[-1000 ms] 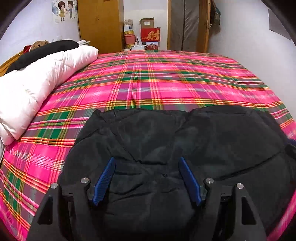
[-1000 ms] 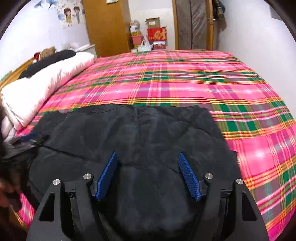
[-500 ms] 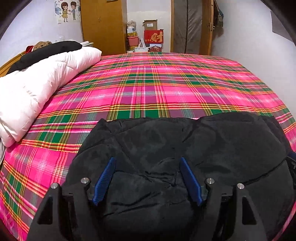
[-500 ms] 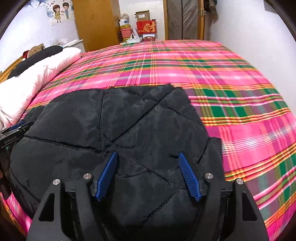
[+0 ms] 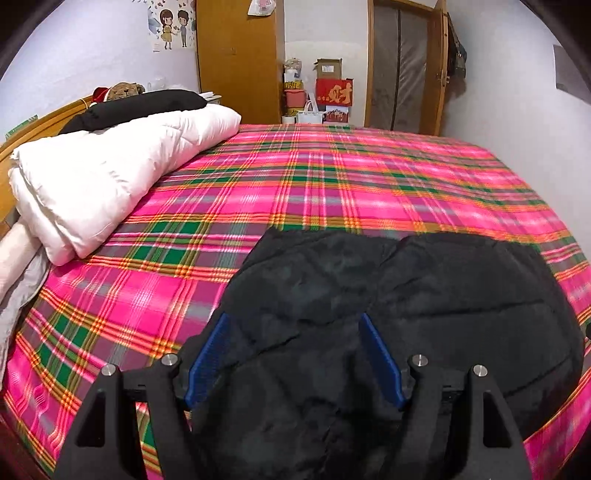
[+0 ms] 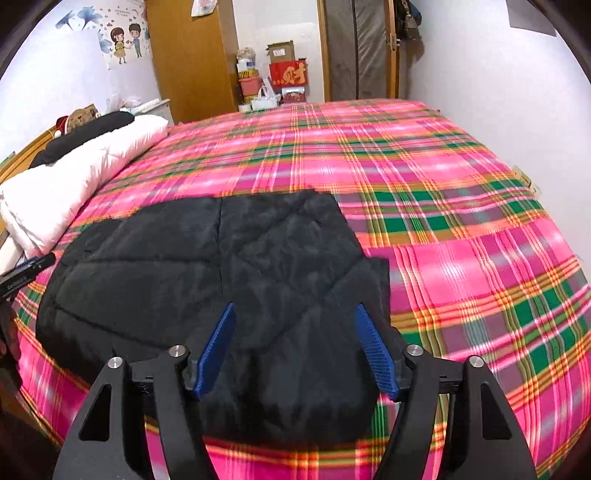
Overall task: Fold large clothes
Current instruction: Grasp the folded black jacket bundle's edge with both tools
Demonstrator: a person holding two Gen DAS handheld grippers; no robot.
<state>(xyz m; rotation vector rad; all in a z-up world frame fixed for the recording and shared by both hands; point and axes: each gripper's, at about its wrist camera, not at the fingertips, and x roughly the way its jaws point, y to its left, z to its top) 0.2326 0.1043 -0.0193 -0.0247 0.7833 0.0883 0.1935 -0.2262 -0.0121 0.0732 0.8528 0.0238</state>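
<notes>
The black quilted jacket (image 6: 207, 273) lies folded on the plaid bed (image 6: 461, 229), close to its near edge. The left tongs (image 5: 293, 354) stand wide open above the jacket and hold nothing. The right tongs (image 6: 295, 349) are closing a little, the pads not pressing the cloth.

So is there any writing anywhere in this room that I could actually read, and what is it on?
"财": one large gold character on the red box stacked by the far wall.
Cardboard box above it: a label, too small to read.
Cartoon couple poster on the wall: no legible words.
Black tool at the left edge of the right view: white lettering, too blurred to read.
</notes>
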